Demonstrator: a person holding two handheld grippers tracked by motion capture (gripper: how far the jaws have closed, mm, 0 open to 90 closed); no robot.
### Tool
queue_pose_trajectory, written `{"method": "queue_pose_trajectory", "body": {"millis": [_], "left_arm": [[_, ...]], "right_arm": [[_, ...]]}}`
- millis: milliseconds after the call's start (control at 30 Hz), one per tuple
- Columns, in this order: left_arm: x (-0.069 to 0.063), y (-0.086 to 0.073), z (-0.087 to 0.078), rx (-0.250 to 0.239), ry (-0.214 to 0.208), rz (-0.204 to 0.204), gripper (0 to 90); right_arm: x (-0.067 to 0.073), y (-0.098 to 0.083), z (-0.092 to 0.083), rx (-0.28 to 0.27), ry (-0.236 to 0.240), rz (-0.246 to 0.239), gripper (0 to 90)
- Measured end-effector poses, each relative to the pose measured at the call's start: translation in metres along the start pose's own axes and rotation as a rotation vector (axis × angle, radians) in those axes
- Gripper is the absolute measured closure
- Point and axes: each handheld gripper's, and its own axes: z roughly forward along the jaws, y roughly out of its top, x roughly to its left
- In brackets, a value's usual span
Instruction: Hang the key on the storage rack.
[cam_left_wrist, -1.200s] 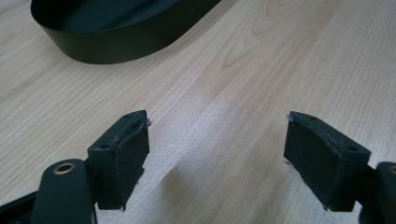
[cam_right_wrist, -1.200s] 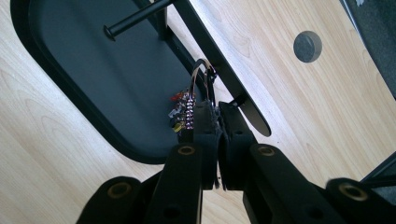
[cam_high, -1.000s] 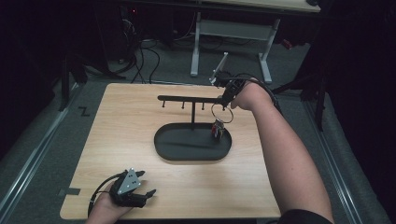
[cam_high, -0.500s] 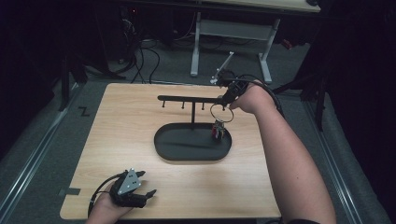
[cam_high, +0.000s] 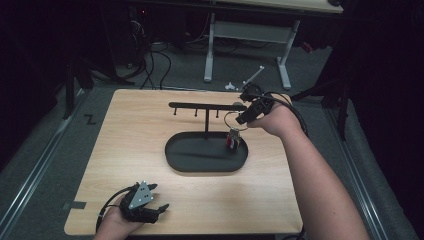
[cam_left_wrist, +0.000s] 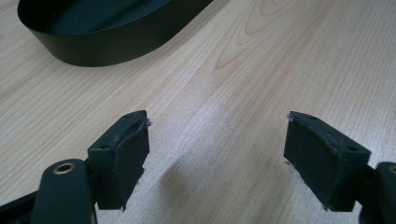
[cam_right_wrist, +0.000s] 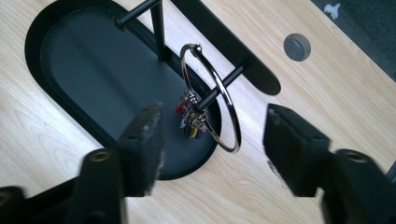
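bangle: hanging on a peg of the black stand, charms dangling over the tray
right gripper: jaws spread, gripping nothing, sitting just beside bangle
left gripper: jaws apart, idling over table
progress: hang looking done

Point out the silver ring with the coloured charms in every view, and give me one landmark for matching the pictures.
High view: the silver ring hangs at the right end of the stand's crossbar, just left of the right gripper.
Left gripper view: not in it.
Right gripper view: the ring hangs on a peg, centre frame, above the open jaws.
Shared landmark: the black oval tray.
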Motion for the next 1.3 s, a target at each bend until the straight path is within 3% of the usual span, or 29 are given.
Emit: {"method": "queue_pose_trajectory", "body": {"millis": [200, 233, 367, 667, 867, 1200, 1300], "left_arm": [[0.0, 0.0, 0.0, -0.001, 0.003, -0.004, 22.7], [0.0, 0.0, 0.0, -0.001, 0.004, -0.005, 22.7], [0.001, -0.001, 0.001, -0.001, 0.007, -0.009, 22.7], [0.001, -0.001, 0.001, -0.003, 0.009, -0.011, 22.7], [0.001, -0.001, 0.002, 0.001, 0.007, -0.01, 22.7], [0.0, -0.001, 0.002, -0.001, 0.01, -0.01, 22.7], [0.0, -0.001, 0.003, 0.001, 0.01, -0.01, 22.7]], "right_arm": [[0.003, -0.015, 0.003, -0.027, -0.016, 0.005, 26.6], [0.003, -0.02, 0.005, -0.036, -0.017, 0.025, 24.1], [0.006, -0.031, 0.011, -0.044, -0.004, 0.033, 18.1], [0.021, -0.05, 0.027, -0.105, 0.007, 0.067, 11.3], [0.029, -0.07, 0.041, -0.148, -0.031, 0.107, 0.9], [0.04, -0.101, 0.057, -0.227, -0.033, 0.155, 0.0], [0.047, -0.112, 0.062, -0.258, -0.07, 0.157, 0.0]]}}
